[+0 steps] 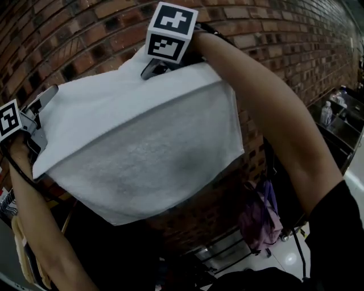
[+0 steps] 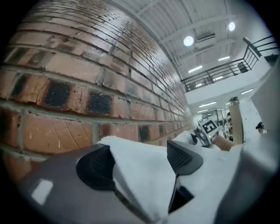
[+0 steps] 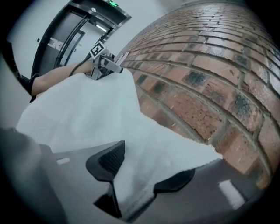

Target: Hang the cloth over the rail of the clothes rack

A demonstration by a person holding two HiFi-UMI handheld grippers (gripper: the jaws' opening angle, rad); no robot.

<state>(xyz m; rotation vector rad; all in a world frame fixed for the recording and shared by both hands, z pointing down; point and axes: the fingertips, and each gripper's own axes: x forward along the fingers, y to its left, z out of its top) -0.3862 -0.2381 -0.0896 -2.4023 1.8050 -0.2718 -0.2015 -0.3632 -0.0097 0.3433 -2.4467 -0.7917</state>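
A white cloth (image 1: pixel 142 148) hung spread wide just in front of the brick wall (image 1: pixel 85 34), folded along a line that ran from one claw to the other, with its front flap falling down the wall's face. Whatever carried the fold was hidden under the fabric, so the rail could not be made out.

The left claw (image 2: pixel 140 159) stood close to the wall at the cloth's left end. Its jaws were spread wide, and the cloth's edge lay loose between them; the ribbed pads (image 2: pixel 94 166) showed bare and did not press on the fabric. The right claw (image 3: pixel 144 170) stood at the cloth's other end, higher up the wall, its jaws also apart with a fold of cloth running between them, not pinched.

Each claw bore a marker cube (image 1: pixel 170 31) printed with black-and-white square patterns; these carried no letters. The person's right arm (image 1: pixel 267 113), in a dark short sleeve, reached up along the wall to the right claw, and the left arm (image 1: pixel 34 227) rose from below to the left one.

Further along the wall to the right, lower down, a purple garment (image 1: pixel 261 219) hung, and beyond it stood a clear bottle (image 1: pixel 326 113), too small for its label to be read. In the right gripper view a green sign (image 3: pixel 113 3) glowed above a doorway away from the wall, its lettering too small to read. In the left gripper view a dark balcony railing (image 2: pixel 227 65) and round ceiling lights (image 2: pixel 188 40) showed past the wall's far end.
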